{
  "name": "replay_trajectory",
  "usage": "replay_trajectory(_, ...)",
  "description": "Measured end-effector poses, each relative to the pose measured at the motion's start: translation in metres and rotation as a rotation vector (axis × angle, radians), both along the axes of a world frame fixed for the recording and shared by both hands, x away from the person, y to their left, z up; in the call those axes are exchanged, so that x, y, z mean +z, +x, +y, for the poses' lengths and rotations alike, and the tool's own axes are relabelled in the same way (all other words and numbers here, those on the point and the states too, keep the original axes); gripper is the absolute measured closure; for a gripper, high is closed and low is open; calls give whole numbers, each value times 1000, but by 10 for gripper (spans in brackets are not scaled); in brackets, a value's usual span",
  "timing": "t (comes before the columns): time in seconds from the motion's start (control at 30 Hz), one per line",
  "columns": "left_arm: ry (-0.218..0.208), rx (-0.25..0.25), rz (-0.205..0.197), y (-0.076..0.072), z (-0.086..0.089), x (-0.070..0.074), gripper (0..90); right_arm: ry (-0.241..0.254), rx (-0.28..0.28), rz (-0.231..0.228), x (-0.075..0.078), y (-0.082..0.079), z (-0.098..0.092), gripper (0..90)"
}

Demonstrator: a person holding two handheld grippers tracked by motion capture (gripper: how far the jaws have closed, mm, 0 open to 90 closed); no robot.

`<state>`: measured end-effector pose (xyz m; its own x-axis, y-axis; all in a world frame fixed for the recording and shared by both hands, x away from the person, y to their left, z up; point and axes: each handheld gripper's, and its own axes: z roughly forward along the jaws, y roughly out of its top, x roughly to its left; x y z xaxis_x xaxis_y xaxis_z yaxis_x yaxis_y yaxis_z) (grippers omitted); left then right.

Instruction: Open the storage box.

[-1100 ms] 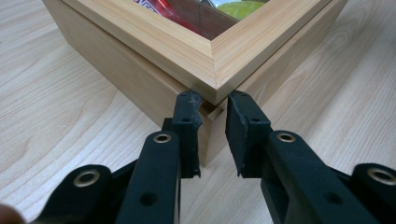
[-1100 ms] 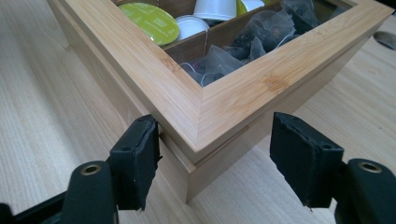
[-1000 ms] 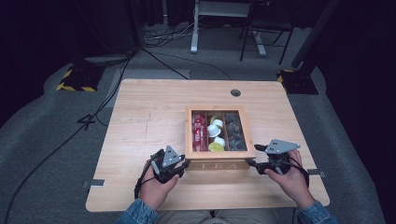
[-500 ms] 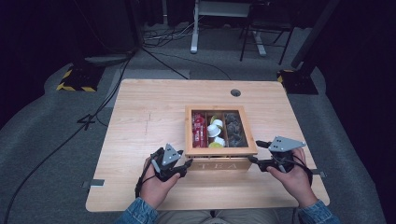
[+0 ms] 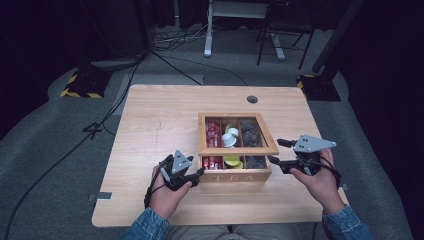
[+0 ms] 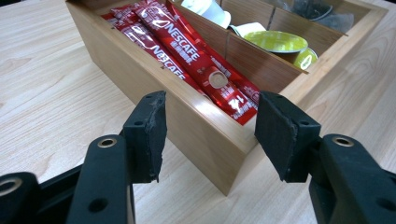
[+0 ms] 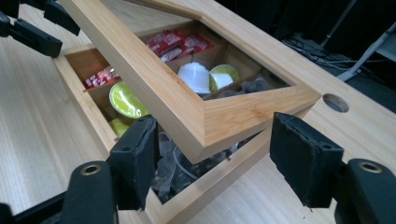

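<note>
Here, the bamboo tea box (image 5: 235,170) sits near-centre on the pale wood table (image 5: 150,130), framed lid (image 7: 196,100) raised. Red Nescafe sachets (image 6: 187,56) left, green capsules (image 7: 123,100) middle. Left gripper (image 6: 208,135) and right gripper (image 7: 224,154) both gape wide, holding nothing.

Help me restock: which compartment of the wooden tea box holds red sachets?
The compartment nearest the left gripper: red Nescafe sachets; the others hold capsules and dark bags.
</note>
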<state>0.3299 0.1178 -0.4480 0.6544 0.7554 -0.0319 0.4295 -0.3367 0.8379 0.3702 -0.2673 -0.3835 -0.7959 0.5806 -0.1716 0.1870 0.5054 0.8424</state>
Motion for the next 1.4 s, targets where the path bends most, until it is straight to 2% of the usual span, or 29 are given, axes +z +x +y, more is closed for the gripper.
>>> replay_trajectory(0.13, -21, 9, -1, 3, 1, 1, 435, 1, -2, -17, 10, 4, 1, 335)
replay_trajectory(0.17, -13, 4, -8, 5, 2, 2, 434, 1, 0, -22, 12, 5, 1, 336)
replay_trajectory(0.37, -23, 24, -12, 7, 9, 4, 429, 31, 4, -34, 26, 16, 1, 355)
replay_trajectory(0.53, -25, 49, -7, 6, 17, 4, 427, 34, 9, -44, 35, 26, 3, 361)
replay_trajectory(0.67, -8, 65, -9, 4, 24, 4, 423, 36, 17, -46, 41, 35, 5, 369)
replay_trajectory(0.93, 11, 94, 2, -1, 37, 2, 411, 91, 23, -33, 48, 52, 7, 386)
replay_trajectory(1.17, 18, 129, 11, -7, 47, -1, 398, 114, 35, -52, 61, 66, 8, 463)
replay_trajectory(1.4, 37, 166, 30, -11, 59, -8, 369, 126, 44, -75, 75, 82, 12, 494)
